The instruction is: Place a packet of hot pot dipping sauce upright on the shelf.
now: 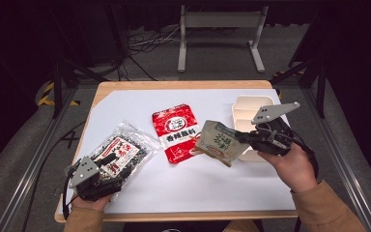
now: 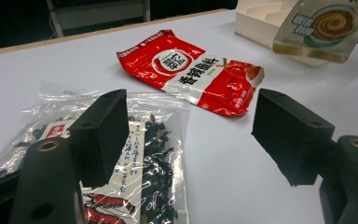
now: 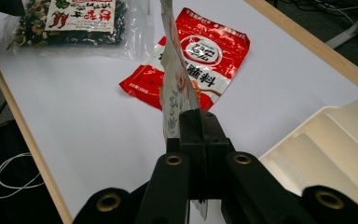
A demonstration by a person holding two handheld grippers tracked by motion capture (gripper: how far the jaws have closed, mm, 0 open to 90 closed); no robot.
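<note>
1. Right gripper [image 1: 241, 137] has its jaws pressed tight on one edge of the pale green packet [image 1: 218, 142], which hangs clear of the white sheet near the right side of the tabletop, just beside the compartment tray [image 1: 244, 104]. In the right gripper view the packet [image 3: 175, 88] stands edge-on, rising from the closed jaws [image 3: 198, 135].

2. Left gripper [image 1: 107, 166] rests at the front left corner of the tabletop with its jaws spread; one jaw lies over the clear bag of dried chilli and spice [image 1: 121, 152], the other over bare sheet. In the left gripper view nothing sits pinched between them, though the bag [image 2: 135, 154] lies under the left jaw.

3. Handling, as a judgement: the pale green packet looks light and thin, a soft foil-type sachet that bends and droops from a single-edge pinch. Its skin is likely slick, so a grip on the flat sealed margin, well in from the corner, seems safest; squeezing the filled middle risks bursting or slipping.

4. The red sachet [image 1: 178, 133] lies flat near the middle of the tabletop, apart from both grippers. It looks equally limp and glossy, best taken by a sealed edge.

5. The clear bag looks crinkly, loose-filled and light; its contents shift, so a hold on the top seam should serve better than the bulging body.
</note>
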